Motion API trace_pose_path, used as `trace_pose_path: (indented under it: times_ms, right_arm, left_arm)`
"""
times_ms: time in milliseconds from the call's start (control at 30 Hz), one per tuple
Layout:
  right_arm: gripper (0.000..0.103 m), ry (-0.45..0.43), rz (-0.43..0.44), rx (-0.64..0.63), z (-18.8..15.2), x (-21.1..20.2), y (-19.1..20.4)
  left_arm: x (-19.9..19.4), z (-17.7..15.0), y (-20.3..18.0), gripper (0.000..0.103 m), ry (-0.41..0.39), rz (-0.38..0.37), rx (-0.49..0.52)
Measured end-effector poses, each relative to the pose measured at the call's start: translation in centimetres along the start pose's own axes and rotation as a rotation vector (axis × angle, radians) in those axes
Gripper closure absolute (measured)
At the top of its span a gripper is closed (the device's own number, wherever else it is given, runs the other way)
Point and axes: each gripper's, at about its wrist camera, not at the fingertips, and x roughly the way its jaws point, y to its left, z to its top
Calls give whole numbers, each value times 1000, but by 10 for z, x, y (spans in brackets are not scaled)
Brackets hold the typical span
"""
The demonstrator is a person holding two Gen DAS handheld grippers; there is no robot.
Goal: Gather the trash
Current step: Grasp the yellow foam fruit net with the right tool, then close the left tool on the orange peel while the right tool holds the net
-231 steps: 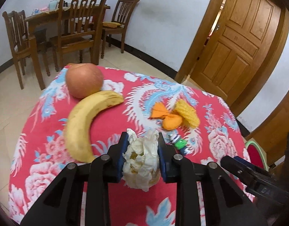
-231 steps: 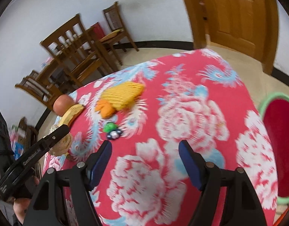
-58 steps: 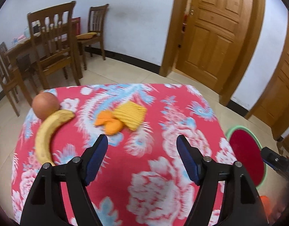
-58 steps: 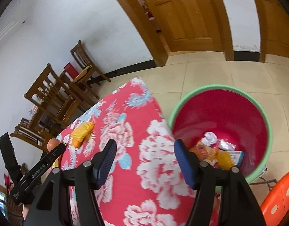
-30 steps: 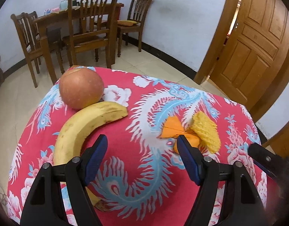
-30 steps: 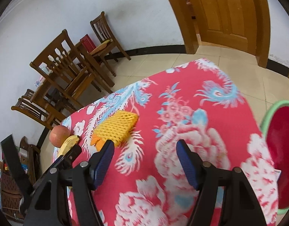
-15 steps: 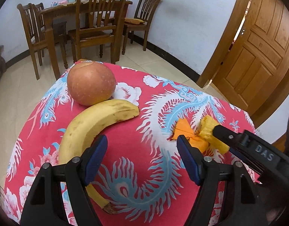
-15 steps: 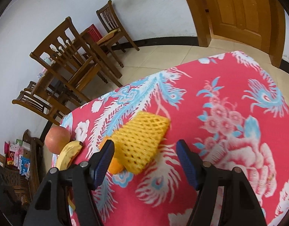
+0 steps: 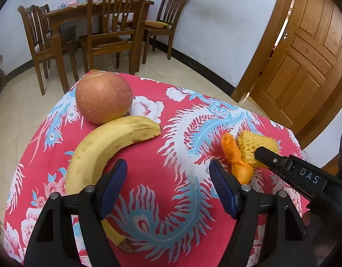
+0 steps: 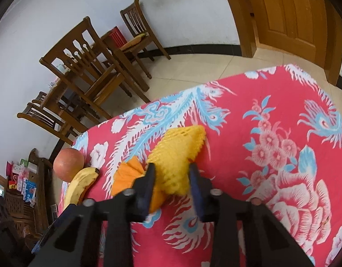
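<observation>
Fingers of the left gripper (image 9: 168, 184) stand wide apart in the left wrist view, with nothing between them, hovering low over the red flowered tablecloth (image 9: 182, 211). A banana (image 9: 104, 151) lies just past its left finger, with an apple (image 9: 103, 99) touching the banana's far end; both look like food to leave alone. What differs from half a second ago sits at the right: the right gripper's black finger now lies against the yellow foam net (image 9: 252, 146), where before it only reached toward it. The orange wrapper (image 9: 236, 162) lies touching the net on its near side.

From the right wrist view the change is plainer. Half a second ago the right gripper (image 10: 172, 175) stood wide with the net lying ahead of it; now its jaws have drawn in narrow around the near end of the yellow foam net (image 10: 179, 153), pressing its sides. The frame is slightly blurred, so I judge the closing is barely finished. The net rests on the cloth, not yet lifted. The orange wrapper (image 10: 128, 175) lies just left of the left jaw, partly under it, outside the grip.

For the task, this means the net is probably secured and ready to be carried off to the bin, which is out of view; the wrapper remains for another pass.
</observation>
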Motion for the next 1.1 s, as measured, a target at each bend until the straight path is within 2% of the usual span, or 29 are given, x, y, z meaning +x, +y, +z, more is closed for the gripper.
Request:
trace_pose_path:
  times_ms: [100, 167, 367, 667, 967, 1100]
  right_arm:
    - [88, -10, 14, -15, 0, -6, -1]
    - [89, -19, 16, -17, -1, -11, -4]
    - [90, -48, 42, -12, -3, -31, -12]
    - [90, -97, 7, -3, -6, -71, -37]
    - [90, -146, -18, 17, -17, -115, -66]
    - [90, -163, -29, 32, -22, -131, -78]
  left_arm:
    - [0, 0, -3, 27, 1, -6, 11]
    - [0, -1, -7, 27, 5, -12, 14]
    - [0, -4, -19, 27, 21, -45, 30]
    - [-2, -9, -48, 27, 45, -80, 106]
    - [16, -11, -72, 27, 114, -118, 147]
    - [24, -14, -82, 27, 127, -107, 175]
